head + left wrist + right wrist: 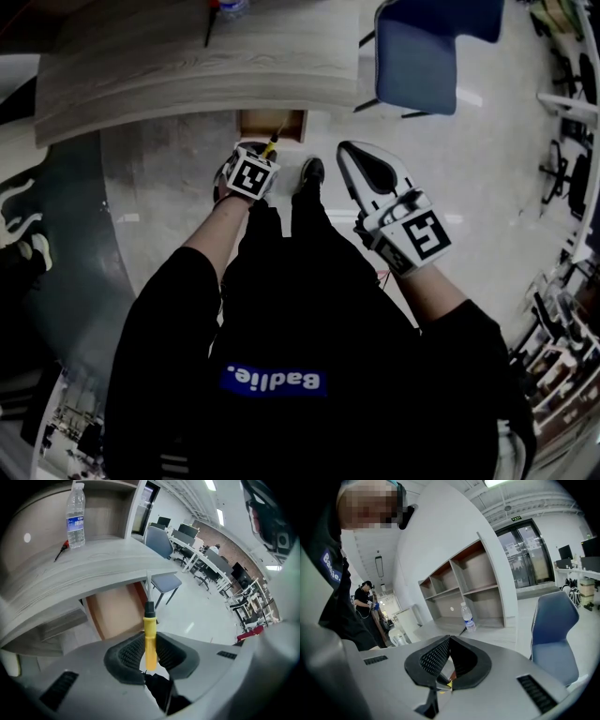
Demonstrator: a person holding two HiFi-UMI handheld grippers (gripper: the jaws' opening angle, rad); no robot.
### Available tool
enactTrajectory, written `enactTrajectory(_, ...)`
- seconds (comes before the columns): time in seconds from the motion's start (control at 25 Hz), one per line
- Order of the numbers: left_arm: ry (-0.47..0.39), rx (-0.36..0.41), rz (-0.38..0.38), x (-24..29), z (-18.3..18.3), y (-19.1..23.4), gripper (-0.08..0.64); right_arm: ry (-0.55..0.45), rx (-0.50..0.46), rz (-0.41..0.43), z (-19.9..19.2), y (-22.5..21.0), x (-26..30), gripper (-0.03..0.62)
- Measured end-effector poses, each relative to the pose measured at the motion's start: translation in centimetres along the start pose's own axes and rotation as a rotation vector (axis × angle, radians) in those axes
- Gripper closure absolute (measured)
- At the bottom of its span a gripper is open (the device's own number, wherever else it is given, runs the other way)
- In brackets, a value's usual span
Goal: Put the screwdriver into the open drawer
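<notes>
My left gripper (150, 638) is shut on the yellow handle of a screwdriver (149, 634), whose black collar and metal shaft point away from me. Just beyond its tip the open drawer (117, 613) shows its brown wooden bottom under the desk top. In the head view the left gripper (262, 159) hangs right at the drawer (272, 124), with the screwdriver (273, 143) reaching over the drawer's front edge. My right gripper (352, 155) is to the right of it, shut with nothing in it; its pads (436, 658) meet at the tips.
A curved grey wooden desk (93, 569) holds a water bottle (76, 515) and a small red-handled tool (61, 551). A blue chair (422, 56) stands at the desk's right end. Open shelving (464, 585) rises behind the desk. A person's shoe (311, 172) is below the drawer.
</notes>
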State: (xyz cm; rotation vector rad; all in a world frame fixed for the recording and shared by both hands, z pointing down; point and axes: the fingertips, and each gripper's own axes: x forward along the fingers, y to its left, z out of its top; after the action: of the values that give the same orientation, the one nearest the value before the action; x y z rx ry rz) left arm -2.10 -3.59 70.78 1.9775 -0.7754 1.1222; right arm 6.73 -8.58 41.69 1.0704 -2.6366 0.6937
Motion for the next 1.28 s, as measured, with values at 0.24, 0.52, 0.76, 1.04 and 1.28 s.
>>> enactTrajectory(0.24,0.080,-0.031,0.000,2.0,-1.5,1.5,0.486,0.020,-0.001,-0.016,-0.7,-0.4,-0.2,0.563)
enactTrajectory(0.52,0.137,-0.063,-0.002,3.3,-2.6,2.8,0.486,0.030,0.024,-0.033,-1.5,-0.7,-0.4,0.563)
enactTrajectory(0.76,0.167,-0.137,0.006,3.6,-3.3,4.3,0.486,0.041,0.027,-0.040,-1.8,-1.0,-0.5,0.563)
enactTrajectory(1.04,0.202,-0.246,0.001,3.7,-3.4,5.0,0.486,0.049,0.031,-0.032,-1.7,-0.8,-0.3,0.563)
enactTrajectory(1.28,0.126,-0.309,0.024,4.7,-1.3,6.3,0.486,0.074,0.037,-0.044,-2.7,-1.2,-0.6,0.563)
